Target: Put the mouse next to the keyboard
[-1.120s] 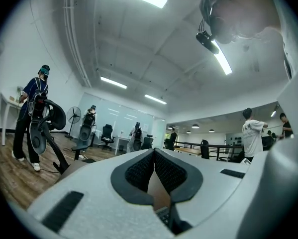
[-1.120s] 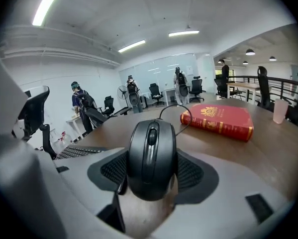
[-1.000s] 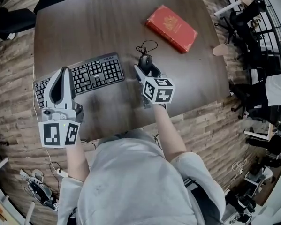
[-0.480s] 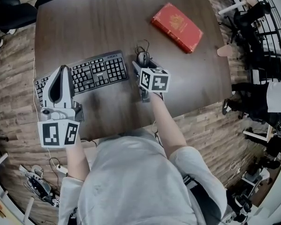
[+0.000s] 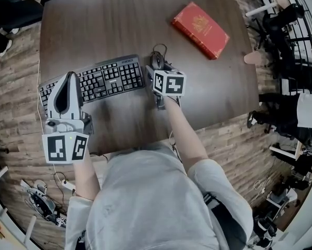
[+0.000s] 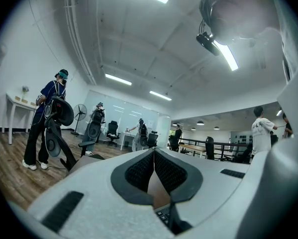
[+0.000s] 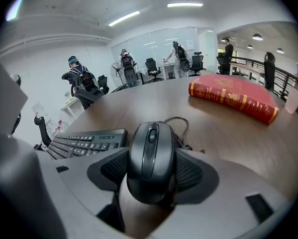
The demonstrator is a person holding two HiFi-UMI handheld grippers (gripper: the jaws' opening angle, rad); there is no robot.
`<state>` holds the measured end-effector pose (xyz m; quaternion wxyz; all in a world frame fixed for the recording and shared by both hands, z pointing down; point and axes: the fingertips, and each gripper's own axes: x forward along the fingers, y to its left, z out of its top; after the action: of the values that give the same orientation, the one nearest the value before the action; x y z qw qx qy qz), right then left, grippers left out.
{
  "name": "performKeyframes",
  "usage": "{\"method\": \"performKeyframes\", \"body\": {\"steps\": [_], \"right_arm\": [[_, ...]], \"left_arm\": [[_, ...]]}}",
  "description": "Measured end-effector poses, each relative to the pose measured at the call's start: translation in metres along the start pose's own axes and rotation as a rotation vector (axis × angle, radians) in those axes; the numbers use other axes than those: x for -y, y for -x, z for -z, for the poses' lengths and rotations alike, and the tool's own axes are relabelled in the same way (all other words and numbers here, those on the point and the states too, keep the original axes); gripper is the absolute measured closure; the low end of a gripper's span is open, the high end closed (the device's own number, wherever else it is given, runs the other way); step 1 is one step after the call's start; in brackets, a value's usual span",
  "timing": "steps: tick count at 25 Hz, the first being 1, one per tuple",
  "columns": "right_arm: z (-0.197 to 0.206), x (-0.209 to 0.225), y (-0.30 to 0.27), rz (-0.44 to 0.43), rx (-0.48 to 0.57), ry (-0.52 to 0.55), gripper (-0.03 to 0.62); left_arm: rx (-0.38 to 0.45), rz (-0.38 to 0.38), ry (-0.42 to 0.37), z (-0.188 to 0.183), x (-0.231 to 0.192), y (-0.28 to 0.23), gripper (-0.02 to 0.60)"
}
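Observation:
A black wired mouse (image 5: 157, 61) sits between the jaws of my right gripper (image 5: 159, 70), just off the right end of the black keyboard (image 5: 96, 81) on the brown table (image 5: 93, 25). In the right gripper view the pads press both sides of the mouse (image 7: 151, 161), so the right gripper (image 7: 152, 176) is shut on it. The mouse cable (image 7: 181, 128) coils behind it and the keyboard (image 7: 86, 141) lies to its left. My left gripper (image 5: 70, 79) hovers over the keyboard's left part. In the left gripper view its jaws meet with nothing between them (image 6: 153, 158).
A red book (image 5: 200, 30) lies at the table's far right, also seen ahead of the mouse as the red book (image 7: 233, 97). Office chairs (image 5: 15, 20) stand beyond the table's left corner. Cables (image 5: 41, 202) lie on the wooden floor at lower left.
My right gripper has carried the mouse leftward, and the gap to the keyboard's right end has shrunk. The left gripper has stayed over the keyboard.

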<state>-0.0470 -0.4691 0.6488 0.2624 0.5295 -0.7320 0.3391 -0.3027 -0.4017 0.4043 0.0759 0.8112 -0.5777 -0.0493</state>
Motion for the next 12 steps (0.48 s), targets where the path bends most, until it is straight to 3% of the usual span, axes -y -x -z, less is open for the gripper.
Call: {"method": "performKeyframes", "body": {"steps": [12], "right_arm": [[0.0061,0.0005,-0.0104,0.059,-0.039,0.08,0.345]], "left_arm": [[-0.012,-0.023,-0.004,0.0039,-0.0048,0.0058,0.571]]}}
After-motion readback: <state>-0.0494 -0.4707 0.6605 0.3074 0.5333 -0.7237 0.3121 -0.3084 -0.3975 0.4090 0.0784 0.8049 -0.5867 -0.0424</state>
